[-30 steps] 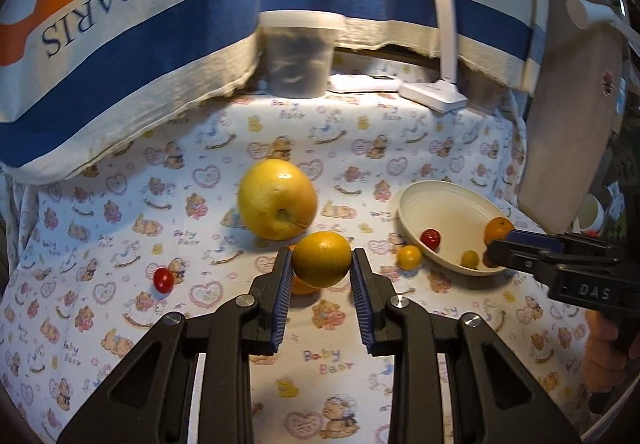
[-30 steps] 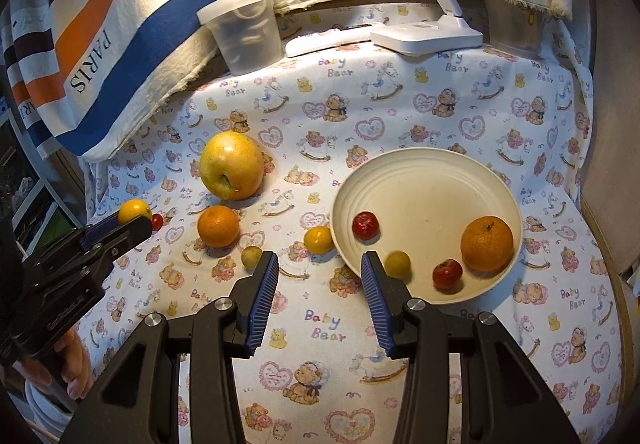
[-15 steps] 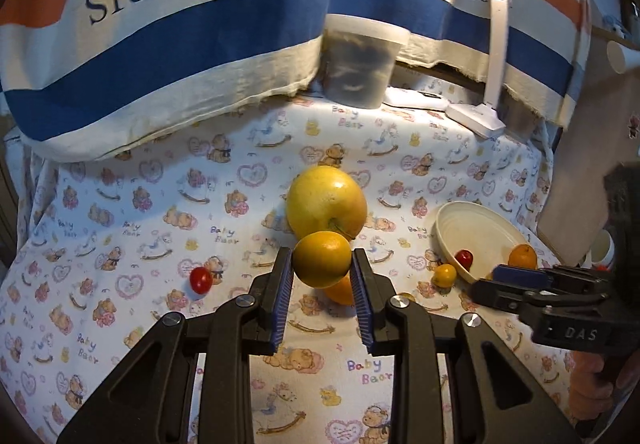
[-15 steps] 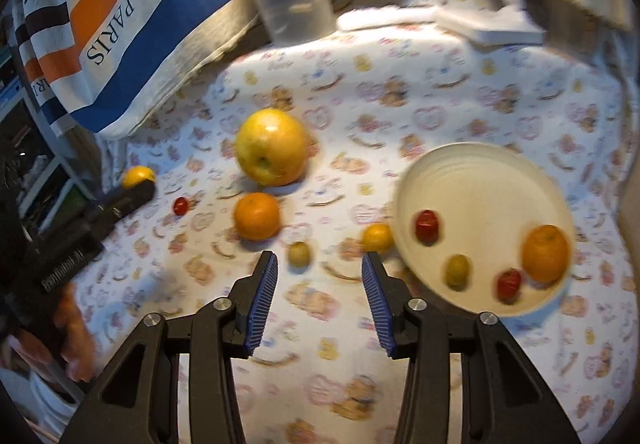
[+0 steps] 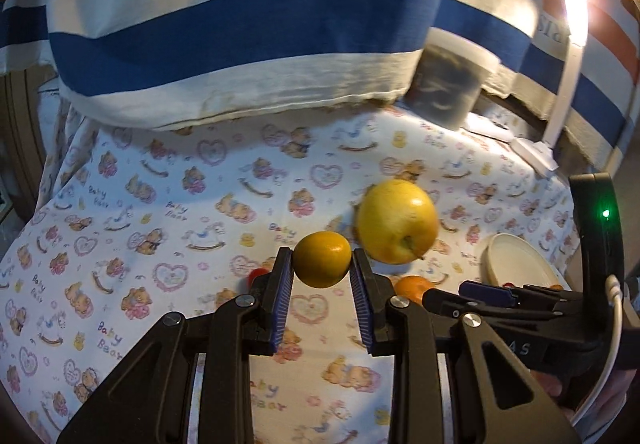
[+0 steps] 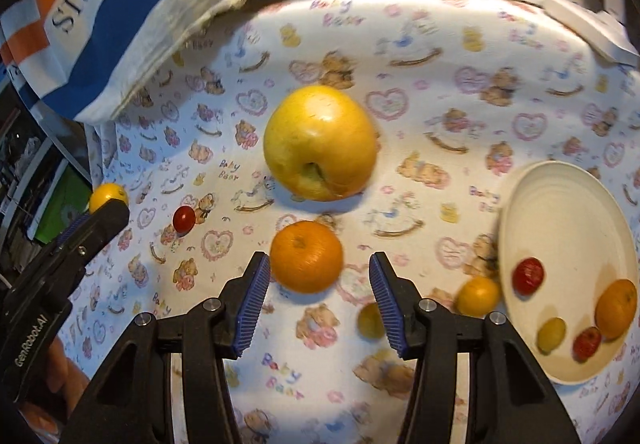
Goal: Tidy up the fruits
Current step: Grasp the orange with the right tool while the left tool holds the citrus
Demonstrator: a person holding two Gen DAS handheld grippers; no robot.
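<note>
Right gripper (image 6: 316, 294) had advanced toward the orange (image 6: 306, 262), jaws spread wide.
Left gripper (image 5: 321, 276) clamped a yellow citrus (image 5: 322, 259) beside the apple (image 5: 397, 221).

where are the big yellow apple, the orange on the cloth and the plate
big yellow apple (image 6: 320, 142), right wrist view, front skin
orange on the cloth (image 6: 306, 256), right wrist view, top by the stem dimple
plate (image 6: 560, 220), right wrist view, bare inner surface

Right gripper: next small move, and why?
Probably ease the right gripper forward and down around the orange. Its jaws are open, and the fruit lies on the cloth just ahead of them, nearer the left finger. The left gripper already holds a yellow citrus.
</note>
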